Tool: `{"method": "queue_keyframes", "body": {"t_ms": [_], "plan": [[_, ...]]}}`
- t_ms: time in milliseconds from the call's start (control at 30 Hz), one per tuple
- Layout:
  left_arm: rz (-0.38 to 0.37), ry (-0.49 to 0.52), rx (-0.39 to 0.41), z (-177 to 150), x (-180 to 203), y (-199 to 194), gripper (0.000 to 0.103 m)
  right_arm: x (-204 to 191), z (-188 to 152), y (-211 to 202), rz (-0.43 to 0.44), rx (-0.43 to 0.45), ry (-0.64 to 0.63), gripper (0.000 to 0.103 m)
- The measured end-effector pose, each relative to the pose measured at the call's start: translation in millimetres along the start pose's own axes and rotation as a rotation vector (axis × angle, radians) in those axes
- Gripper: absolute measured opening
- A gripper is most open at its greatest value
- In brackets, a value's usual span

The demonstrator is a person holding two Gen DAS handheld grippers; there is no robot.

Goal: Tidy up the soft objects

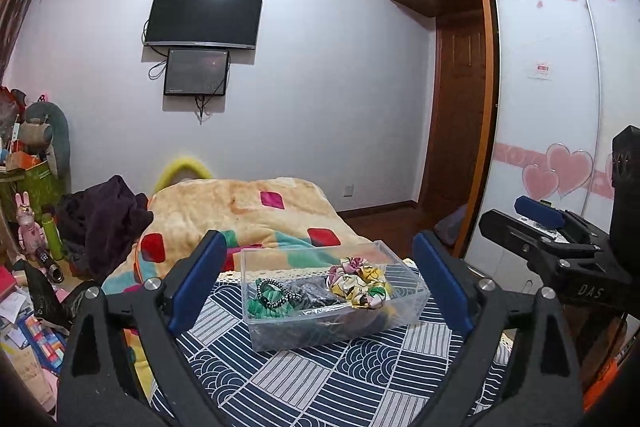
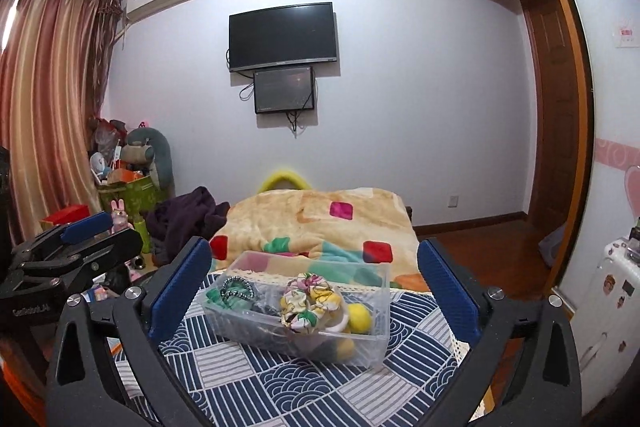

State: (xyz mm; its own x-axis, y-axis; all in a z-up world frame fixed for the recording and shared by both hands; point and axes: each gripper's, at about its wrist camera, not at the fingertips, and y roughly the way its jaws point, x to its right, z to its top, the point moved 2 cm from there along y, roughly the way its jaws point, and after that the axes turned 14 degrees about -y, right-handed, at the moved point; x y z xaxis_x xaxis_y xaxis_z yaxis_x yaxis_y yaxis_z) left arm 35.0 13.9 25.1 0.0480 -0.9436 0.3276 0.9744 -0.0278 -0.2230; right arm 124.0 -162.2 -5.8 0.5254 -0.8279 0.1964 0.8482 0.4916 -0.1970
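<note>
Both grippers, left gripper (image 1: pixel 320 283) and right gripper (image 2: pixel 316 291), hover with jaws wide apart, holding nothing. Scrunchies (image 2: pixel 310 301) sit heaped inside the clear box (image 1: pixel 400 311) on the patterned cloth (image 1: pixel 320 387). Risk: grabbing the heap drags out neighbours or shoves the light box.

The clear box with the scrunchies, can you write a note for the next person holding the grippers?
Left gripper: open, empty, hovering in front of the clear plastic box.
Right gripper: open, empty, hovering there too.
The box sits on the navy patterned cloth on the bed. Inside: floral scrunchie, green scrunchie, black beaded band, dark fabric and yellow soft pieces.
Done: the soft things in view are in the box.
Left: none visible outside it; check anyway.
</note>
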Motion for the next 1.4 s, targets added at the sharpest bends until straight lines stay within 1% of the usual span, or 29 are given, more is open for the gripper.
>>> {"method": "queue_keyframes", "body": {"t_ms": [267, 633, 1100, 1200, 1400], "plan": [[0.003, -0.004, -0.004, -3.0, -1.2, 1.1, 0.097, -0.5, -5.1, -2.7, 0.005, -0.005, 0.004, 0.103], [0.000, -0.015, -0.016, -5.3, -4.9, 2.9, 0.097, -0.8, -5.0, -3.9, 0.010, -0.004, 0.006, 0.103], [0.001, -0.012, -0.012, -3.2, -4.8, 2.6, 0.097, -1.8, -2.9, -6.3, 0.014, 0.001, 0.011, 0.103], [-0.001, -0.013, -0.013, -3.3, -5.0, 2.7, 0.101, -1.5, -2.8, -6.8, 0.014, 0.002, 0.013, 0.103], [-0.002, -0.010, -0.013, -2.6, -2.6, 0.8, 0.102, -1.2, -3.1, -6.5, 0.015, 0.003, 0.015, 0.103]]}}
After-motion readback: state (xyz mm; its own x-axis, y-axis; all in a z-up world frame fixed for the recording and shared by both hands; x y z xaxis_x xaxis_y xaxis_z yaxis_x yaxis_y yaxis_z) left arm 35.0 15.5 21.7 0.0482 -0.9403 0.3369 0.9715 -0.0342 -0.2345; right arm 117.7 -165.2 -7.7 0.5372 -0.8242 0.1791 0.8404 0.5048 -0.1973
